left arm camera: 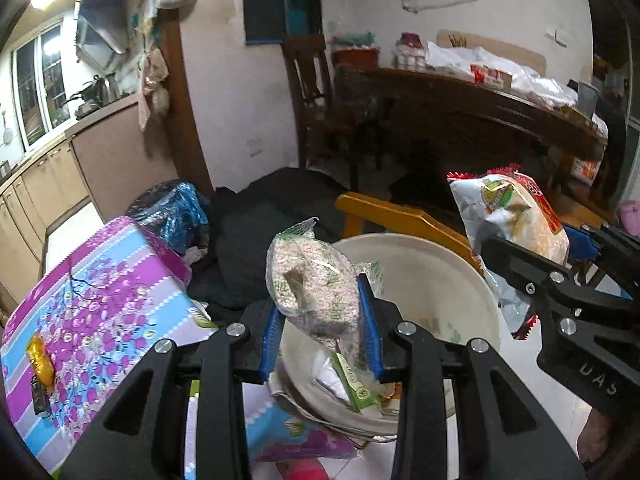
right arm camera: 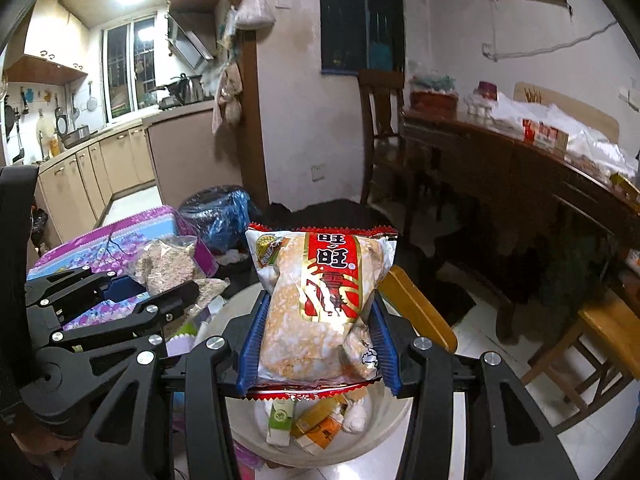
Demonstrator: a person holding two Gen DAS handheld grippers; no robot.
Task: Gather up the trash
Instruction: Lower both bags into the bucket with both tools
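1. Clear grain bag (left arm camera: 312, 280): pinched between the blue pads of the left gripper (left arm camera: 320, 320), held upright above the cream bucket (left arm camera: 440, 264). Contents pale, granular.
2. Red-and-white snack bag (right arm camera: 320, 308): clamped between the blue pads of the right gripper (right arm camera: 318, 344), label facing the camera, directly over the same bucket (right arm camera: 384, 420).
3. Both grippers clenched on their bags, side by side over the bucket mouth; in the left wrist view the right gripper (left arm camera: 532, 248) sits just to the right with its bag (left arm camera: 516, 212).
4. Bucket contents: a green-and-white carton (right arm camera: 280, 420), an orange box (right arm camera: 320, 426), white crumpled scraps.
5. Left of the bucket: table with purple-and-blue floral cloth (left arm camera: 100, 292), a small orange-wrapped item (left arm camera: 40, 364) lying on it.
6. Behind the table: blue plastic bag (left arm camera: 176, 212). Beyond the bucket: yellow wooden chair (left arm camera: 392, 216).
7. Far right: dark wooden sideboard (right arm camera: 500, 160), cluttered on top.
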